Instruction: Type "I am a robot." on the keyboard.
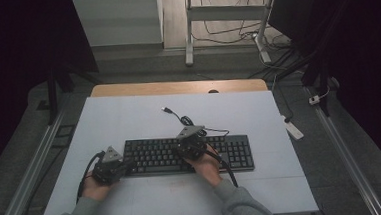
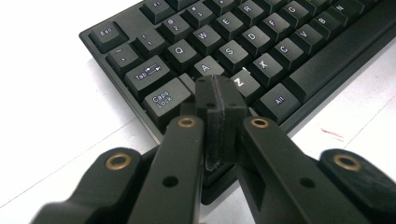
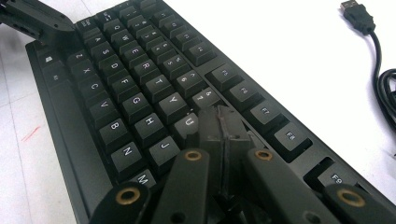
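So the white surface point(image 1: 129, 116) carries the black keyboard point(image 1: 189, 155) running left-right right under both tips, left hand-held gripper point(image 2: 219, 100) closed empty over its A/Shift end, right hand-held gripper point(image 3: 220, 126) closed empty nearer the middle by U/J.

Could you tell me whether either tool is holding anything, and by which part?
Nothing is held: left tool and right tool are shut empty over the keyboard.
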### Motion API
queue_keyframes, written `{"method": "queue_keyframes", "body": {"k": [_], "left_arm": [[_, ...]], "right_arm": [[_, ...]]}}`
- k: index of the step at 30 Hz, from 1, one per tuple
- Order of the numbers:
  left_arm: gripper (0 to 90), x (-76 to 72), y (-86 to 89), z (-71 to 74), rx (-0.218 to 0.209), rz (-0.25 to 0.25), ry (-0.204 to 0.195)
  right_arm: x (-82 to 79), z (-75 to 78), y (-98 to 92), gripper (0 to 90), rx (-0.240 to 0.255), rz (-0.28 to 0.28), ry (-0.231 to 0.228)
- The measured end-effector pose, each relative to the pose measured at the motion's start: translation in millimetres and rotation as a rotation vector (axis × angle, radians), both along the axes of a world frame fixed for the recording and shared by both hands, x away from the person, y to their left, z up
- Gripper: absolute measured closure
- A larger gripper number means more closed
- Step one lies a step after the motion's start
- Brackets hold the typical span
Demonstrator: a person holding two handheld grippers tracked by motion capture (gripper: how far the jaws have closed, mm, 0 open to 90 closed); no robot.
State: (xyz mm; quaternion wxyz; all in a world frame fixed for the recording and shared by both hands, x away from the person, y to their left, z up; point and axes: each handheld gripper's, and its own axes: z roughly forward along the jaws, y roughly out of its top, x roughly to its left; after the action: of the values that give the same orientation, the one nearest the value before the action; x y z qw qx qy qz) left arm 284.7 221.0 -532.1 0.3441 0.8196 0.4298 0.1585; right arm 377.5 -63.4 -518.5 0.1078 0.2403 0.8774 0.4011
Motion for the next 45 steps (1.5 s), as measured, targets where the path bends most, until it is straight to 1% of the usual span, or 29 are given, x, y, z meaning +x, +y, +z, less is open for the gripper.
{"method": "queue_keyframes", "body": {"k": [3,6,8,11,13,14,18,20,22,23,24,25,26,28,29,30,31,32,33,34,36,37,38,40,41,42,43,44,45], "left_arm": [[88.9,0.3,0.5,-0.1,-0.006,-0.001,0.001],[88.9,0.1,0.5,0.3,-0.005,-0.001,-0.002],[88.8,-0.4,0.6,1.3,-0.015,-0.004,-0.009],[88.8,-2.0,1.1,4.4,-0.031,-0.001,-0.027],[88.8,-2.7,1.2,6.2,-0.043,-0.001,-0.039],[88.7,-3.0,1.3,6.9,-0.048,0.0,-0.043],[88.3,-4.0,2.7,9.2,-0.066,0.003,-0.054],[87.0,-4.6,3.7,10.1,-0.075,0.006,-0.061],[86.3,-5.5,5.0,11.2,-0.087,0.009,-0.066],[83.8,-5.8,5.8,11.8,-0.092,0.01,-0.069],[82.1,-6.0,6.4,12.3,-0.1,0.012,-0.072],[82.1,-6.2,7.2,12.7,-0.105,0.014,-0.074],[77.5,-6.2,7.6,12.9,-0.112,0.017,-0.076],[72.0,-6.2,8.8,13.2,-0.125,0.016,-0.073],[72.0,-6.2,9.1,13.3,-0.127,0.016,-0.072],[66.4,-6.2,9.2,13.3,-0.129,0.017,-0.072],[63.6,-6.1,9.2,13.3,-0.131,0.019,-0.072],[63.6,-6.0,9.2,13.4,-0.131,0.024,-0.074],[60.7,-5.8,9.2,13.5,-0.133,0.026,-0.075],[56.1,-5.8,9.2,13.6,-0.135,0.028,-0.076],[51.7,-5.7,9.9,13.9,-0.142,0.034,-0.073],[51.7,-5.6,10.5,14.2,-0.146,0.036,-0.069],[47.5,-5.6,11.1,14.4,-0.151,0.039,-0.066],[44.6,-5.8,12.0,15.3,-0.159,0.047,-0.064],[44.6,-5.6,12.3,15.8,-0.163,0.049,-0.064],[42.2,-5.5,12.5,16.3,-0.167,0.05,-0.061],[42.2,-5.7,12.7,16.8,-0.17,0.05,-0.061],[40.8,-5.4,12.7,17.5,-0.172,0.048,-0.061],[40.1,-5.4,12.7,17.5,-0.172,0.048,-0.061]], "right_arm": [[0.1,-2.4,0.9,89.5,-0.01,-0.005,0.008],[-0.4,-0.8,0.7,89.5,-0.012,-0.004,-0.001],[-0.9,0.0,0.2,89.5,-0.004,-0.001,-0.004],[-2.6,7.4,-4.0,89.5,0.044,-0.007,-0.022],[-3.1,9.6,-5.8,89.5,0.048,-0.008,-0.027],[-4.2,12.9,-9.9,89.5,0.05,-0.008,-0.029],[-5.3,15.3,-18.1,89.5,0.057,-0.002,-0.029],[-6.9,17.9,-28.9,89.5,0.071,-0.011,-0.03],[-7.2,18.8,-32.5,89.4,0.076,-0.013,-0.03],[-7.5,20.1,-39.1,88.4,0.093,-0.013,-0.028],[-7.9,20.8,-42.0,85.3,0.097,-0.015,-0.028],[-7.9,20.8,-42.0,85.3,0.097,-0.015,-0.028],[-8.8,22.1,-46.9,79.7,0.096,-0.016,-0.031],[-10.0,22.8,-52.1,74.6,0.101,-0.021,-0.036],[-10.0,22.8,-52.1,74.6,0.101,-0.021,-0.036],[-11.8,24.0,-57.7,70.2,0.106,-0.026,-0.04],[-13.3,24.4,-60.7,68.8,0.116,-0.032,-0.048],[-13.3,24.4,-60.7,68.8,0.116,-0.032,-0.048],[-14.8,25.6,-64.6,67.5,0.112,-0.034,-0.051],[-18.4,26.9,-72.7,65.6,0.124,-0.044,-0.052],[-22.9,28.2,-81.9,64.4,0.132,-0.052,-0.063],[-22.9,28.2,-81.9,64.4,0.132,-0.052,-0.063],[-27.2,30.5,-92.6,63.5,0.133,-0.063,-0.071],[-31.8,31.4,-103.9,62.6,0.141,-0.082,-0.078],[-31.8,31.4,-103.9,62.6,0.141,-0.082,-0.078],[-35.6,30.6,-114.6,62.1,0.144,-0.1,-0.08],[-35.6,30.6,-114.6,62.1,0.144,-0.1,-0.08],[-37.8,28.9,-123.5,61.4,0.14,-0.113,-0.082],[-37.8,28.9,-123.5,61.4,0.14,-0.113,-0.082]]}}
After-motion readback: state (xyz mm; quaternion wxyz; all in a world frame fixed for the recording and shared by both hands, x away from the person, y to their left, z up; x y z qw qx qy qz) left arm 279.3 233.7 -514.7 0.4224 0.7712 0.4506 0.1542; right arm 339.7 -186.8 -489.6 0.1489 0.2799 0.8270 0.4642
